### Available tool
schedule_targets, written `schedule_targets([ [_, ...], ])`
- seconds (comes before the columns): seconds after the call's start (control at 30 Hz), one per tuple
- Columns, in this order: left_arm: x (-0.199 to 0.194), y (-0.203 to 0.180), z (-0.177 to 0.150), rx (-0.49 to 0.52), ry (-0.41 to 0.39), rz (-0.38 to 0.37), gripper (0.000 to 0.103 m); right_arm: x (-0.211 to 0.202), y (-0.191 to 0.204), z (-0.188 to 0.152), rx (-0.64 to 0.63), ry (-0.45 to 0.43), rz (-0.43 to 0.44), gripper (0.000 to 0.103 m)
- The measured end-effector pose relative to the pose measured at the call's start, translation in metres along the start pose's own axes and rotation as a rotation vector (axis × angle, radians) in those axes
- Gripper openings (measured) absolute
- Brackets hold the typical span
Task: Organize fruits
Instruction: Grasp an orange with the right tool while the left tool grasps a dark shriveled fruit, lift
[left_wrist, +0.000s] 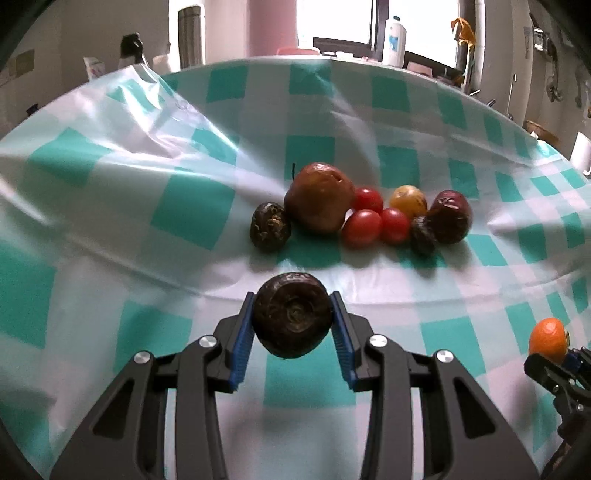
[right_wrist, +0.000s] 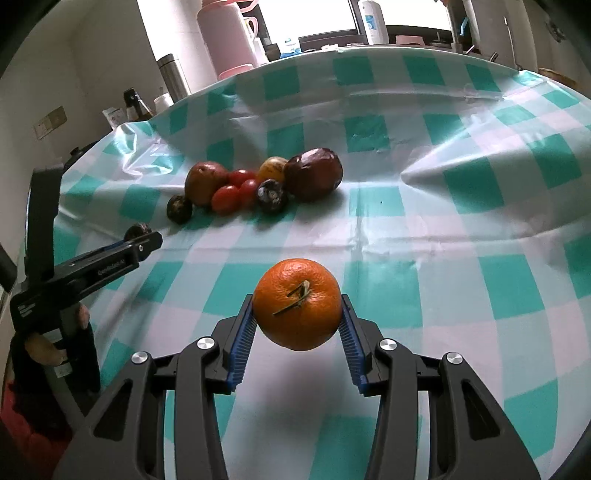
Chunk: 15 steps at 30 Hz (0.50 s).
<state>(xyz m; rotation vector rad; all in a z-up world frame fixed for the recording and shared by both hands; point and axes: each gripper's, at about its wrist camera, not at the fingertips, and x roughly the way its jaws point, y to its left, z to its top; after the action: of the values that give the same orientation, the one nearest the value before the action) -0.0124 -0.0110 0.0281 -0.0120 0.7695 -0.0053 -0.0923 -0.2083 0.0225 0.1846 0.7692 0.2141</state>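
Note:
My left gripper (left_wrist: 293, 314) is shut on a dark brown water chestnut (left_wrist: 293, 319), held above the checked cloth. Ahead of it lies a fruit cluster: a second chestnut (left_wrist: 269, 226), a large brown-red pear (left_wrist: 318, 202), three cherry tomatoes (left_wrist: 362, 228), a yellow fruit (left_wrist: 408, 201), a small dark fruit (left_wrist: 423, 234) and a dark red fruit (left_wrist: 450, 216). My right gripper (right_wrist: 298, 314) is shut on an orange tangerine (right_wrist: 297, 303). The same cluster (right_wrist: 255, 184) lies far left of it. The left gripper (right_wrist: 142, 242) shows at the left edge of the right wrist view.
A teal and white checked plastic cloth (left_wrist: 192, 206) covers the table, with raised wrinkles at the left and right. Behind the table stand a pink flask (right_wrist: 225, 33), a steel bottle (right_wrist: 173, 75) and a white bottle (left_wrist: 394, 38). A hand (right_wrist: 48, 347) holds the left tool.

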Motion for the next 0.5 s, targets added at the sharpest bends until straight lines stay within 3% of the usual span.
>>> schedule_targets([
  [0.2,-0.035,0.001,-0.024,0.014,-0.043,0.007,0.039,-0.021,0.002,-0.017,-0.019,-0.005,-0.012,0.044],
  [0.5,-0.064,-0.025,-0.050,0.082,-0.048,-0.027,0.039,-0.055,-0.006,-0.038,-0.022,-0.026,-0.017,0.044],
])
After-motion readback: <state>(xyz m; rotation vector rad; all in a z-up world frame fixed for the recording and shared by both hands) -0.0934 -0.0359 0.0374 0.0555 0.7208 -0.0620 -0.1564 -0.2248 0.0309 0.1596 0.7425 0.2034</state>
